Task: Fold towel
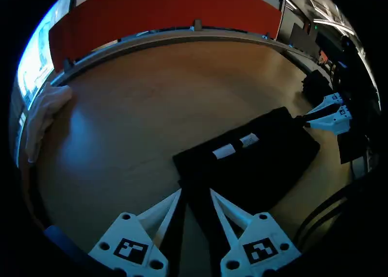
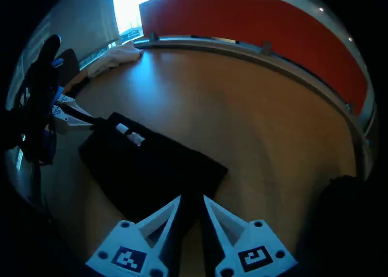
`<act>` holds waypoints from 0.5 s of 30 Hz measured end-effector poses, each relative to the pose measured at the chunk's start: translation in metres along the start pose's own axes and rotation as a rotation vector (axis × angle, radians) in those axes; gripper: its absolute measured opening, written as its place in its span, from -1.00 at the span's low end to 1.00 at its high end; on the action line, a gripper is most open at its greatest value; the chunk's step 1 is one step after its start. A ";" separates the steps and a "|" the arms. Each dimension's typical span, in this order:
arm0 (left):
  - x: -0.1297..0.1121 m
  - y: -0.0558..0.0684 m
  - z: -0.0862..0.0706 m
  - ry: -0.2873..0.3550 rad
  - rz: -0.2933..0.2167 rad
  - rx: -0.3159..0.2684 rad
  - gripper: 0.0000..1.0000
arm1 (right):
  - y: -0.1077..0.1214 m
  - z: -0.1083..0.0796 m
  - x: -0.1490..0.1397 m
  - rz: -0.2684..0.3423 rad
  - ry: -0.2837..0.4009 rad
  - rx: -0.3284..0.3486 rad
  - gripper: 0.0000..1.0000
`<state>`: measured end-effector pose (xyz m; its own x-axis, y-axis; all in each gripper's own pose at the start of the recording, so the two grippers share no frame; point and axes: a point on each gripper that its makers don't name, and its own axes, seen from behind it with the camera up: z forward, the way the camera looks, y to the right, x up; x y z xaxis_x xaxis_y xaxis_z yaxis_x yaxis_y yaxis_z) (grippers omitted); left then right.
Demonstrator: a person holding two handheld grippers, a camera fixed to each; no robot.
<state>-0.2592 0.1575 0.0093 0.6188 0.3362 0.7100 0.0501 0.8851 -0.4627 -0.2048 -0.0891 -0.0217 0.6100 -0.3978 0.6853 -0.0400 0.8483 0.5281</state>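
So, standing by this big wooden bench (image 1: pixel 145 92) with the red divider (image 1: pixel 165 10) along its far edge. The black towel (image 1: pixel 262 165) lies flat toward the near edge, looks already doubled over once. A crumpled white cloth (image 1: pixel 43 112) sits off in a far corner, well apart.

The left gripper (image 1: pixel 195 194) is pinching one near corner of the towel and the right gripper (image 2: pixel 192 199) the other end, fingers pressed onto cloth as far as I can tell. A small white label (image 1: pixel 235 146) faces up.

My worry: black-on-black layers. Either pinch might hold just the top layer, so the stack peels open on the lift. Or one hand leads and the fold lands skewed.
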 end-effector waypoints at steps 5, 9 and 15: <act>-0.001 -0.006 0.005 -0.006 0.015 0.023 -0.28 | 0.008 0.005 -0.005 -0.011 -0.016 -0.029 -0.40; 0.001 -0.013 0.006 -0.003 0.026 0.049 -0.06 | 0.013 0.008 -0.005 -0.024 -0.023 -0.050 -0.15; 0.003 -0.021 0.007 -0.003 0.036 0.074 0.21 | 0.020 0.011 -0.001 -0.030 -0.021 -0.070 0.20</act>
<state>-0.2642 0.1425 0.0249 0.6165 0.3691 0.6955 -0.0306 0.8939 -0.4473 -0.2150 -0.0754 -0.0068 0.5930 -0.4305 0.6804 0.0341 0.8577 0.5130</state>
